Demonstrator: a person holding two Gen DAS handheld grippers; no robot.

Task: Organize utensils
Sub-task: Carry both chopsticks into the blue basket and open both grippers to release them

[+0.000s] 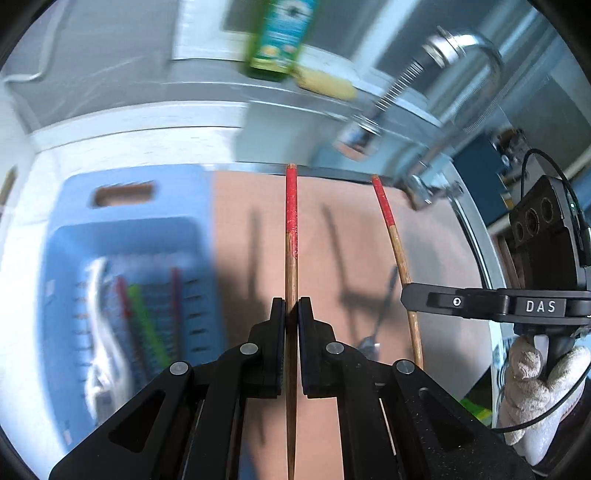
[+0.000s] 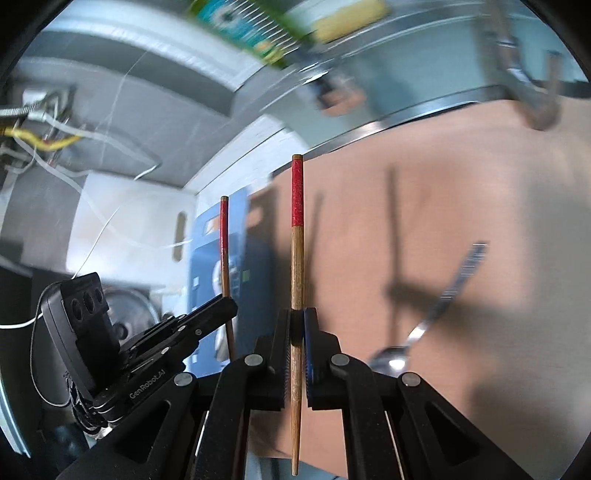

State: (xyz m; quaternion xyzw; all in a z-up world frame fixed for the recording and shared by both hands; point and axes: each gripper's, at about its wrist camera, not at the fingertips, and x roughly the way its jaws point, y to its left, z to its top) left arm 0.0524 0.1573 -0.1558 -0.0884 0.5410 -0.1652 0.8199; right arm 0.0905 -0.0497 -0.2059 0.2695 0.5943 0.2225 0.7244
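Kitchen sink surround, seen from two wrist cameras.
A tan board (image 1: 351,240) lies over the steel sink (image 1: 476,236), whose rim curves along the board's 12 and 3 o'clock edges. A chrome faucet (image 1: 476,48) arches at 1 o'clock. On the white counter (image 1: 122,136) at 11 o'clock stands a blurred green bottle (image 1: 280,33); loose wires (image 2: 55,140) hang at 9 o'clock. Daylight casts hard shadows.

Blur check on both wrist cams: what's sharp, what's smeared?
Left wrist: fingers and their chopstick sharp; blue basket, green bottle and faucet motion-smeared. Right wrist: held chopstick crisp; spoon and background streaked; hard shadows on the board.
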